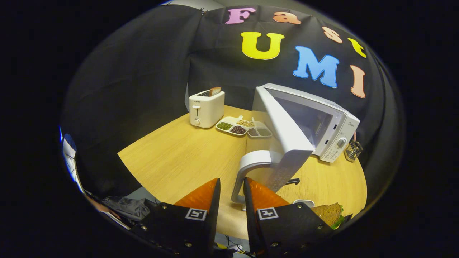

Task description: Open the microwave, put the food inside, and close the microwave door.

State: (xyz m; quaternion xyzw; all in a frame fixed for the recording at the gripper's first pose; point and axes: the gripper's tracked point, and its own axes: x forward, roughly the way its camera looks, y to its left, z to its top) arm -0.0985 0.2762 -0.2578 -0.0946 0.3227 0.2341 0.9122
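Orange, ribbed fingertips on black blocky mounts rise from the bottom centre of the frame; the gripper stands with its fingers parted by a narrow gap, nothing pinched between them. The lower end of the microwave door's handle, a smooth white curved bar, sits in that gap just ahead of the tips, though whether either finger touches it is hard to tell from this angle.

Above the handle, the microwave door swings wide open toward the camera, a flat white slab with a perforated panel on its inner face. Behind it, right of centre, the microwave is a glossy white box with a round knob and buttons on its right panel, its cavity exposed.

At the lower right, beside the right finger's mount, lies the sandwich, coarse brown bread with a green leaf edge, on the pale wood-grain table.

Toward the upper middle, a boxy cream toaster holds a slice of toast. Right of it sits a white divided tray with small heaps of green, dark and tan beans. A small wire basket stands at the microwave's right.
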